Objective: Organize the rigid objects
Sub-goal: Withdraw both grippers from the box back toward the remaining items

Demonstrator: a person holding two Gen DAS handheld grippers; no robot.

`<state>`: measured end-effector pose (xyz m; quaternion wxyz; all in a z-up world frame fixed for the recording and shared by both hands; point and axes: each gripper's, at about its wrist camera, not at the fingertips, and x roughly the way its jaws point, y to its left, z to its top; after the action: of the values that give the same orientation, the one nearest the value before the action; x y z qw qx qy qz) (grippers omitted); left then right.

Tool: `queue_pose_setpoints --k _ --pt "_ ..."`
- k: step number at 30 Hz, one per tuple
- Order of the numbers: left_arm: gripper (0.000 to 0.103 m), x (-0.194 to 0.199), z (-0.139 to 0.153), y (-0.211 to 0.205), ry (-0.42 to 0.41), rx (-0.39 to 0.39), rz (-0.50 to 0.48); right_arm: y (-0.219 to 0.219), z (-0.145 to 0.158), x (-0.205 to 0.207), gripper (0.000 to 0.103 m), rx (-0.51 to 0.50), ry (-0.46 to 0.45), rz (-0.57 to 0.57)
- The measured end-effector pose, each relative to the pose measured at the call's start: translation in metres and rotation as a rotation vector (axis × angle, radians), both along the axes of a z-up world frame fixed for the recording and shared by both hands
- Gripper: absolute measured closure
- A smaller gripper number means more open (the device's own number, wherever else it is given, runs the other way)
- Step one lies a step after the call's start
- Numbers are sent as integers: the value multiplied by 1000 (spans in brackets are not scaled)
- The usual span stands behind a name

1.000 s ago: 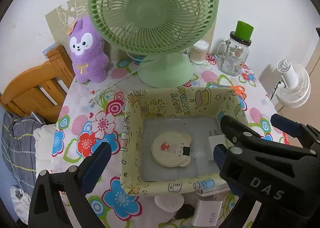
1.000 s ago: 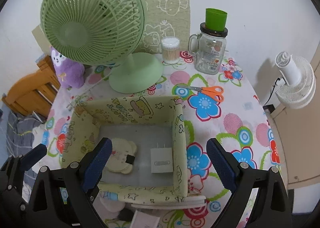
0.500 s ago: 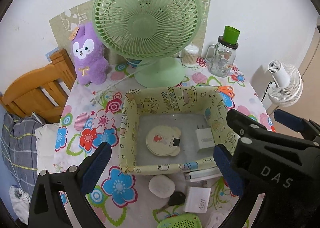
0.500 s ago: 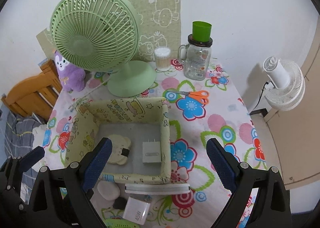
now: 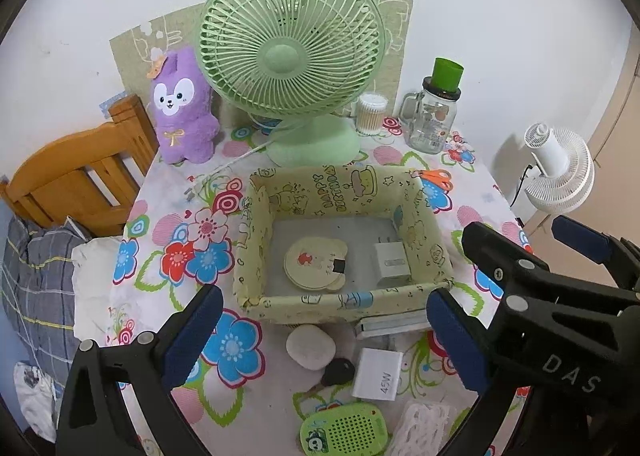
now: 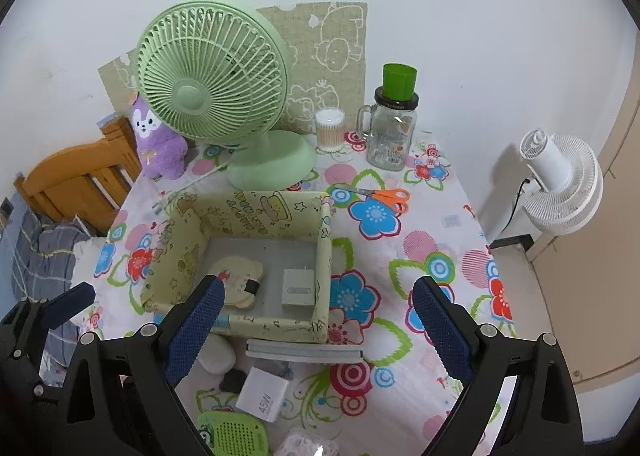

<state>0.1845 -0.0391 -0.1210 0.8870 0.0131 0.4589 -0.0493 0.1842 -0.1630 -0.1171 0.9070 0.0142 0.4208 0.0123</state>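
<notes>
Box (image 5: 340, 298) on the floral table holds a round bear-shaped piece (image 5: 314, 264) and small white plug (image 5: 392, 264); outside its near wall wait the 45W charger (image 5: 376, 374), white pebble-like case (image 5: 310, 346) and black fob (image 5: 338, 371). Left gripper (image 5: 320, 334) and right gripper (image 6: 316, 330) hover empty, jaws spread.
</notes>
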Motion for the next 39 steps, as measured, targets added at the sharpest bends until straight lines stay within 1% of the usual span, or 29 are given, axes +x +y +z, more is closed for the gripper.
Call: queue_pose_setpoints --k 8,12,15,19,24,26,29,31,35,39 --pt "0 -21 11 -2 -29 -16 18 -4 12 -20 6 -9 -23 23" --pt "0 -30 15 -5 -43 -6 29 -8 16 -28 6 -5 -30 32" --pt "0 -38 17 -7 -52 -16 34 -9 18 -35 6 -13 -32 42" --pt "0 -52 20 -9 -79 3 44 -10 19 -42 6 -18 -34 60" --pt "0 -67 18 -10 -83 10 32 -10 23 -55 6 -11 -55 58" --pt "0 -70 16 -9 -71 3 19 -9 24 -61 6 -19 -63 56" --pt "0 -76 12 -7 -67 -8 7 -9 22 -69 6 -13 -71 44" --pt "0 -78 9 -4 -60 -22 2 -9 19 -73 6 -4 -58 33" --pt "0 -83 4 1 -48 -41 -3 -10 12 -83 6 45 -45 15" --pt "0 -85 -3 6 -41 -51 -13 -11 3 -95 6 48 -56 -37"
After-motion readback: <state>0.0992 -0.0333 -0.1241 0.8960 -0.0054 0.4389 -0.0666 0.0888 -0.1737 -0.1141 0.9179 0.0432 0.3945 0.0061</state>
